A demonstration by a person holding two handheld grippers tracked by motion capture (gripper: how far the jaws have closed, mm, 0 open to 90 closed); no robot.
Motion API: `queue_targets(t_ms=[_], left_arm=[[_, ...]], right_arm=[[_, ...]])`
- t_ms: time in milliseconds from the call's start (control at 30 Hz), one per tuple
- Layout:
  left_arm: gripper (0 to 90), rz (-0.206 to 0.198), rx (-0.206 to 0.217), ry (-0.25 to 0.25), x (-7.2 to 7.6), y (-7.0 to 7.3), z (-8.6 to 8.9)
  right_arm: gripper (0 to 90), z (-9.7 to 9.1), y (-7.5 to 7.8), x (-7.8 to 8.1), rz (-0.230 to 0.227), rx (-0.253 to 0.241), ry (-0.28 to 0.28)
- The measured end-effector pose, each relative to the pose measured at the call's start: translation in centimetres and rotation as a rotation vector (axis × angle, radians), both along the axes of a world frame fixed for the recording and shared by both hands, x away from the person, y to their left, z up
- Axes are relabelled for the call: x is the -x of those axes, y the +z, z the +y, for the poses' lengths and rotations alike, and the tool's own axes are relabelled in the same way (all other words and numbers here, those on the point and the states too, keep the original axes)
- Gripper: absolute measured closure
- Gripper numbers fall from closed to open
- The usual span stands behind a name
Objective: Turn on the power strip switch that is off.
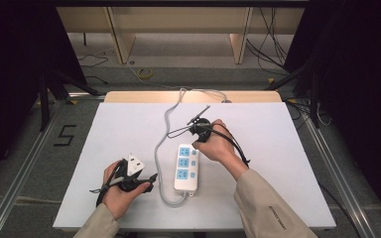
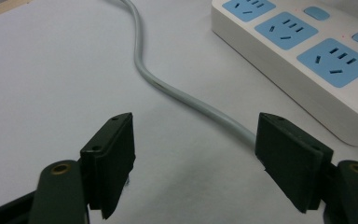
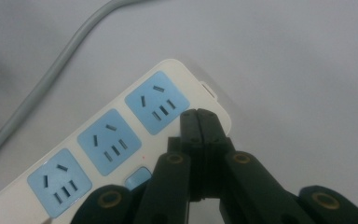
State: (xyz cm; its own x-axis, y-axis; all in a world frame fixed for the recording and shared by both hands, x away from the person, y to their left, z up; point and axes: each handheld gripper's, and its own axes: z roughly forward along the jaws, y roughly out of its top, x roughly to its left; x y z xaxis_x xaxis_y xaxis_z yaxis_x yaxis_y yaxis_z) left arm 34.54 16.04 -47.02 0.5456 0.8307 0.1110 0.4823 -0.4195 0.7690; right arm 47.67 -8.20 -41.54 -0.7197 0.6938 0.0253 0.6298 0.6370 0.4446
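Note:
A white power strip (image 1: 185,169) with three blue sockets lies in the middle of the white table (image 1: 278,148). Its grey cable (image 1: 158,148) loops to the left and runs off the far edge. My right gripper (image 1: 197,139) is above the strip's far end. In the right gripper view it (image 3: 198,116) is shut with nothing between the pads, its tips over the strip (image 3: 107,140) on the switch side, past a blue switch (image 3: 137,178). My left gripper (image 1: 150,178) rests to the strip's left. It (image 2: 193,163) stands open, facing the cable (image 2: 186,98) and the strip (image 2: 303,51).
The person's hands and sleeves (image 1: 268,208) come in from the near edge. Thin black gripper cables (image 1: 238,146) trail beside the right hand. Beyond the table are a wooden frame (image 1: 124,34) and floor cables (image 1: 273,39).

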Motion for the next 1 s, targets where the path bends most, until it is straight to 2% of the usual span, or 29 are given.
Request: queue_targets(t_ms=[1000], left_arm=[[28.2,-0.002,0.001,-0.001,0.0,0.0,0.0]], right_arm=[[90.0,0.8,-1.4,-0.5,0.030,0.025,0.007]])
